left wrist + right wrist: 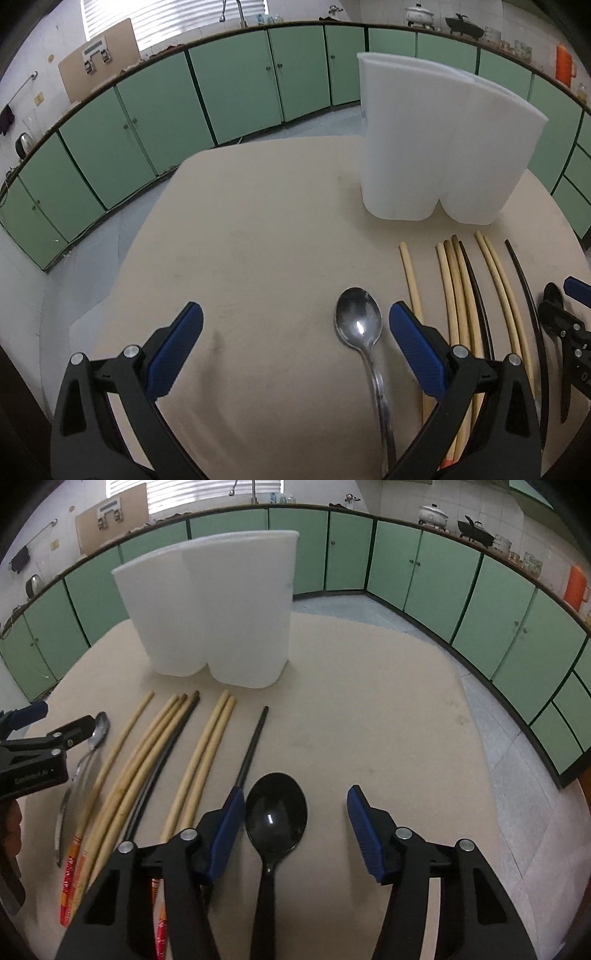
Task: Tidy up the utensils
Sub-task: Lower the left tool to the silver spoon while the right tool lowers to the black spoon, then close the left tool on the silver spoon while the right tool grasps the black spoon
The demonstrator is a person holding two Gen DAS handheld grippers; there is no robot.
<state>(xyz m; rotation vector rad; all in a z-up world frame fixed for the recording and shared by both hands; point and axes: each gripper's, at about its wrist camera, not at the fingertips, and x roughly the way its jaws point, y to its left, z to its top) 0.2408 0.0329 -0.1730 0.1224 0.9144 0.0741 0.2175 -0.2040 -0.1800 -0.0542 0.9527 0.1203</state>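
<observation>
A white two-compartment utensil holder [443, 147] [218, 613] stands at the back of the beige table [266, 240]. A metal spoon [360, 325] [96, 734] lies between my left gripper's [295, 325] open jaws, near the right finger. A black plastic spoon [275, 812] lies between my right gripper's [295, 812] open jaws, near the left finger. Several wooden chopsticks [454, 288] [147, 746] and black chopsticks [524, 288] [253, 738] lie in a row between the two spoons. The left gripper also shows in the right wrist view [33, 753].
Green cabinet doors [229, 85] [443, 565] run along the walls beyond the table. The table edge [480, 720] drops to a grey floor at right. Pots and an orange jug [576, 585] sit on the counter.
</observation>
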